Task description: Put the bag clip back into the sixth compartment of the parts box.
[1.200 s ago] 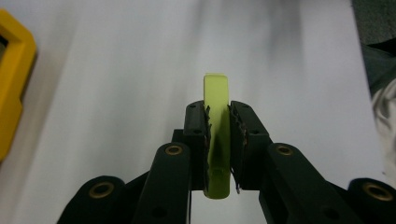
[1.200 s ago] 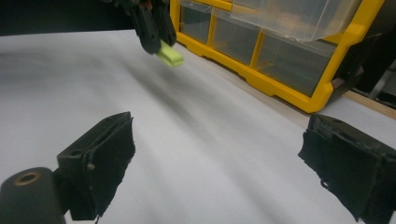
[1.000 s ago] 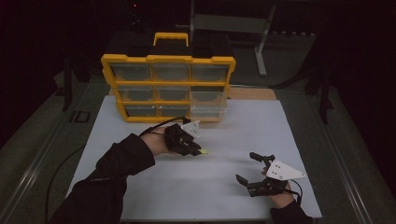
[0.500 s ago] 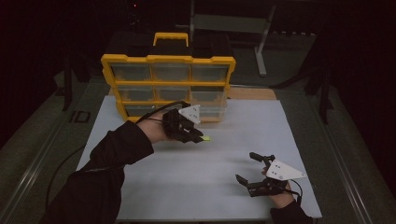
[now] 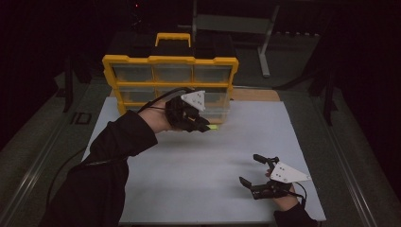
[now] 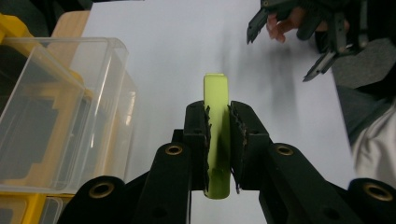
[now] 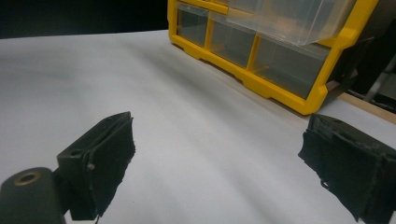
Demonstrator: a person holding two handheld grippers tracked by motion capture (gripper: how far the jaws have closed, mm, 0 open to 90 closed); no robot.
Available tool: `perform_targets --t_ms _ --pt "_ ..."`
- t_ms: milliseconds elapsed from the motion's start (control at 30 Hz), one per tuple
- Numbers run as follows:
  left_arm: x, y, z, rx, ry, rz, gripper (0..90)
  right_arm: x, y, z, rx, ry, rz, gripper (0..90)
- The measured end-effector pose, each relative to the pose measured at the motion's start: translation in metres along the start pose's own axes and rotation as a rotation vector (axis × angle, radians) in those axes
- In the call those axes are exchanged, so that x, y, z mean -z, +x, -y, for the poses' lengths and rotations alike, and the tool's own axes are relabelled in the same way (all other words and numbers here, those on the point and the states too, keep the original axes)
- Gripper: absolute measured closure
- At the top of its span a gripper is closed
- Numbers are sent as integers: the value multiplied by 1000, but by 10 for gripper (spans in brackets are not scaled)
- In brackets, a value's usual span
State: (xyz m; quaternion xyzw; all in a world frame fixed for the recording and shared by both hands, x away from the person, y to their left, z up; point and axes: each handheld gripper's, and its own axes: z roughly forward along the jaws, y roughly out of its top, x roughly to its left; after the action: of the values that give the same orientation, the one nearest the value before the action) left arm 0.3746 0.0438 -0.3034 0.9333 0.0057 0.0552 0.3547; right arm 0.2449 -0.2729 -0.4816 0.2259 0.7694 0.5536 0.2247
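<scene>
My left gripper [image 5: 204, 126] hangs above the white sheet, just in front of the yellow drawer organizer [image 5: 170, 60]. It is shut on a flat lime-green bar [image 5: 213, 126]. In the left gripper view the bar [image 6: 217, 91] sticks out forward between the pads of that gripper [image 6: 217, 109], beside a pulled-out clear drawer [image 6: 56, 107]. My right gripper [image 5: 249, 169] rests low near the sheet's front right corner, open, with nothing between its fingers. The right gripper view has that gripper's [image 7: 219, 149] pads spread wide over bare sheet, facing the organizer [image 7: 261, 51].
The white sheet [image 5: 189, 165] covers the table top. A strip of wood [image 5: 255, 94] lies at its far right edge beside the organizer. A metal stand [image 5: 265, 42] rises behind. In the left gripper view the right gripper [image 6: 299, 28] appears far off.
The left gripper has risen and moved away from me toward the organizer, still gripping the green bar. The right gripper has kept still.
</scene>
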Motion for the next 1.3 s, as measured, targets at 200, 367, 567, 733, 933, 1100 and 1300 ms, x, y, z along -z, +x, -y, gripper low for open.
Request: perform_targets --t_ms 200,367,567,733,933,1100,1300 --pt "9 6 -12 -14 -29 -22 786 1 -1 0 2 1 6 91" --pt "18 13 -18 -8 -66 -39 786 2 -2 0 -2 -7 6 91" --pt "27 29 -23 14 -103 -99 786 0 -1 0 3 0 2 91" --pt "33 44 -23 64 -164 -131 786 0 -1 0 4 2 2 91" --pt "29 62 -19 153 -220 -188 786 -1 -1 1 -3 1 -3 91" --pt "17 71 -14 193 -234 -202 786 0 -2 1 -3 -4 -3 91" --pt "0 78 -5 243 -196 -194 785 1 -2 1 -5 -5 -5 91"
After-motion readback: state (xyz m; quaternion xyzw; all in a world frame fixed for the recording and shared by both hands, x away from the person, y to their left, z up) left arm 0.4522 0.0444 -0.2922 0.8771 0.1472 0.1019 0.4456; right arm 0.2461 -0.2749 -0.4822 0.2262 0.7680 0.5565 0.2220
